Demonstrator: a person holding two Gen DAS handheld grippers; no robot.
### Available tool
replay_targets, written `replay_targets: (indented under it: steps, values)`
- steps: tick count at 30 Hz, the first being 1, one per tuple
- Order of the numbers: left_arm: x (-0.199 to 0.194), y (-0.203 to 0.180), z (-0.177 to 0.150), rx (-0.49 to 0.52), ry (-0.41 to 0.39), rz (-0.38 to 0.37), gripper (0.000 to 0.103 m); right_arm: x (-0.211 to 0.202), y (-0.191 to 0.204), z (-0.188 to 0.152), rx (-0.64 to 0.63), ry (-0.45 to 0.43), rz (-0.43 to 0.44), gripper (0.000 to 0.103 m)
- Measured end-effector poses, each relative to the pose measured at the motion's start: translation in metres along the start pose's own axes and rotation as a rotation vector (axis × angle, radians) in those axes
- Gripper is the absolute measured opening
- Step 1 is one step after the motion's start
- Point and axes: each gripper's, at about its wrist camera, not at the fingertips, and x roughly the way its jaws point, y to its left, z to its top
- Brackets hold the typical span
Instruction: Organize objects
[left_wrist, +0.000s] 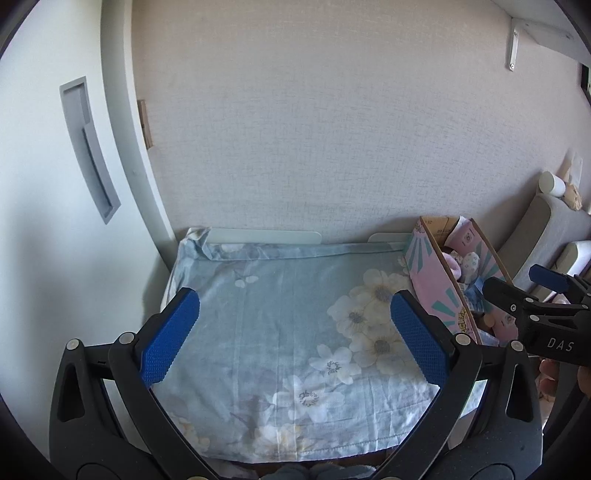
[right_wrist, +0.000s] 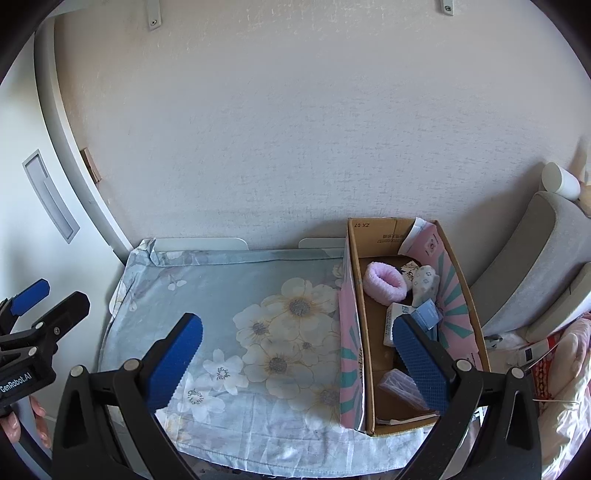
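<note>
Where the textured wall meets the low surface, a pale blue flowered cloth covers the top, its far left corner folded over. At the cloth's right edge stands a long cardboard box, open at the top, with pink and teal printed paper on its sides. The box's long axis runs from the near edge of the cloth back to the wall, one short end touching or almost touching the wall. To the right of the box lie grey cushions with a white cylinder above them.

Inside the box, toward the far end, lies a fluffy pink band, curled into a ring. Just beside it to the right rests a small grey spotted sock, its length running roughly along the box. Nearer the viewer are a white packet, a blue card and a clear plastic bag on the box floor.

The left gripper hangs over the bare middle of the cloth with its blue pads wide apart and nothing between them. The right gripper likewise stands spread and empty, one pad over the cloth, the other over the box's near half.
</note>
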Motion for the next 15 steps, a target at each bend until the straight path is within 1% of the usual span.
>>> replay_targets:
  steps: [7,12,15]
  values:
    - [0.001,-0.0018,0.0021,0.004,0.007,0.001,0.103,-0.0041,-0.002,0.0001,0.009,-0.007,0.001,0.102]
    - [0.0008,-0.0007,0.003,-0.009,0.018,-0.015,0.103,-0.0049,-0.0019,0.0001,0.01,-0.009,0.003,0.102]
    - [-0.0005,-0.0019,0.0035,-0.001,0.015,-0.003,0.103,-0.0061,-0.0018,0.0006,0.014,-0.013,0.004,0.102]
